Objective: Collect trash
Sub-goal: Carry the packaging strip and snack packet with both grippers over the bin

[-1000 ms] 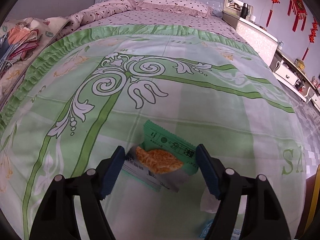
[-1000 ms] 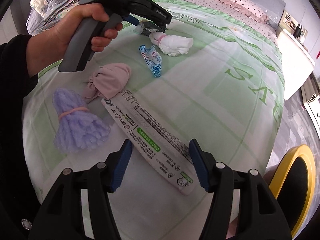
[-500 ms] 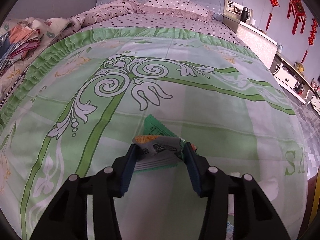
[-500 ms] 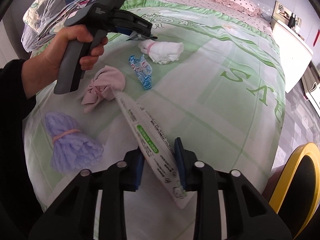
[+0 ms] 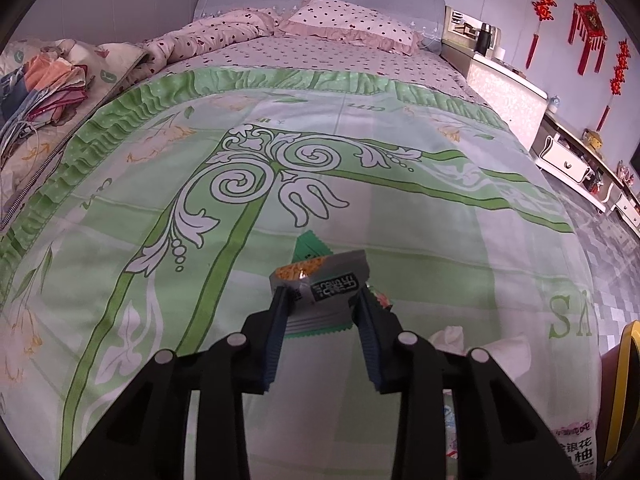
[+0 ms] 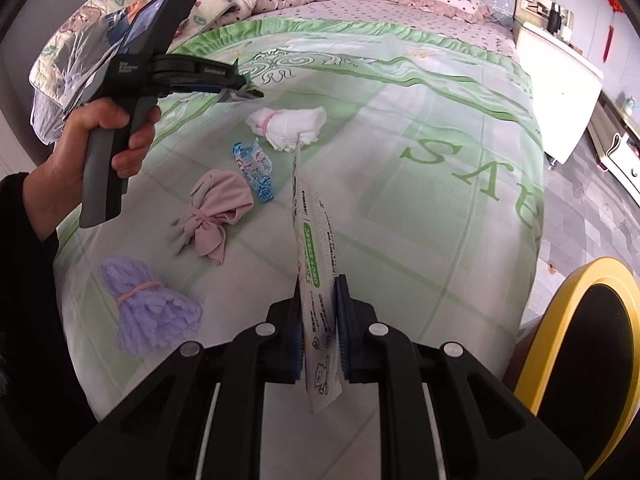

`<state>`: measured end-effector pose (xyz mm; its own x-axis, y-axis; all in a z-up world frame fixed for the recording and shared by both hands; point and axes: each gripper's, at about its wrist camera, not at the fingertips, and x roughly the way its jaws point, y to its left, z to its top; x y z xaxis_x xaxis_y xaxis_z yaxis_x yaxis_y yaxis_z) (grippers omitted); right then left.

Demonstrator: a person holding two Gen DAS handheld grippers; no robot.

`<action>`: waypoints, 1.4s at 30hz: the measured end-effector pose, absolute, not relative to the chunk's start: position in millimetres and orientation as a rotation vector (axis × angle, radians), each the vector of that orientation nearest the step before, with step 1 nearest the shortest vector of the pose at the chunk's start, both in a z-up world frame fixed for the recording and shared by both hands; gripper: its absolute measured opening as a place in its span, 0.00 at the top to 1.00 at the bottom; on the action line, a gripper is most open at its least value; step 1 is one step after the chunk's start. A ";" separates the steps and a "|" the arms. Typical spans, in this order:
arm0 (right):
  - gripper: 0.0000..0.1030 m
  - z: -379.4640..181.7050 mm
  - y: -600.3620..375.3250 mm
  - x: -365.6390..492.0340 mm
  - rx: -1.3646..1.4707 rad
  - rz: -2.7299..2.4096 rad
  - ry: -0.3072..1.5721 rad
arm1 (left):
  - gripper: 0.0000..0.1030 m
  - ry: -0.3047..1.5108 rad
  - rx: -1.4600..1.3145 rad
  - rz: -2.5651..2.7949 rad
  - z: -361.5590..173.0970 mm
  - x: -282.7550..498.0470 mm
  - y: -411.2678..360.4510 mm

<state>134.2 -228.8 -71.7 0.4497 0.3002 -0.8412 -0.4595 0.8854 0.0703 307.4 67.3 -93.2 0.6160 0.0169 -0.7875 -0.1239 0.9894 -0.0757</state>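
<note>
My left gripper [image 5: 320,300] is shut on a crumpled snack wrapper [image 5: 324,280], silver and green with an orange picture, held above the green bedspread [image 5: 400,220]. It also shows in the right wrist view [image 6: 240,90], gripped by a hand, wrapper at its tips. My right gripper [image 6: 318,304] is shut on a long white wrapper [image 6: 310,240] with green print, held on edge and lifted off the bed. A blue crumpled plastic wrapper [image 6: 254,170] lies on the bedspread ahead of it.
A white cloth bundle [image 6: 288,128], a pink cloth bundle [image 6: 218,216] and a purple yarn bundle [image 6: 148,312] lie on the bed. A yellow-rimmed bin [image 6: 576,344] stands at the bed's right. Folded clothes [image 5: 40,88] lie far left; cabinets [image 5: 568,160] line the right wall.
Both grippers closed on their wrappers and lifted them off the bedspread. The long white wrapper turned from lying flat to standing on edge. The left gripper rose and moved back.
</note>
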 end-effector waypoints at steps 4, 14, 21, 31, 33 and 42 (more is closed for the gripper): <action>0.87 -60.1 -230.9 127.5 -0.168 0.460 0.979 | 1.00 0.916 -0.145 0.074 -92.5 302.8 73.9; 0.87 -37.9 -231.2 105.3 -0.170 0.450 0.949 | 1.00 0.897 -0.178 0.073 -84.8 276.3 99.7; 0.87 -21.6 -232.1 93.1 -0.150 0.454 0.913 | 1.00 0.847 -0.184 0.036 -60.9 244.8 111.5; 0.87 5.2 -247.4 80.2 -0.117 0.421 0.868 | 1.00 0.784 -0.159 -0.041 -19.3 207.4 92.8; 0.87 12.8 -252.5 76.6 -0.107 0.412 0.858 | 1.00 0.777 -0.161 -0.060 -12.1 203.0 85.7; 0.87 43.1 -287.7 56.6 -0.084 0.345 0.804 | 1.00 0.735 -0.119 -0.161 20.1 184.1 30.1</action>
<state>56.6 -287.7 43.1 0.6412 0.2709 -0.7179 -0.3342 0.9408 0.0565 184.1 30.1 20.1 0.7301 -0.1875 -0.6571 0.1041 0.9809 -0.1642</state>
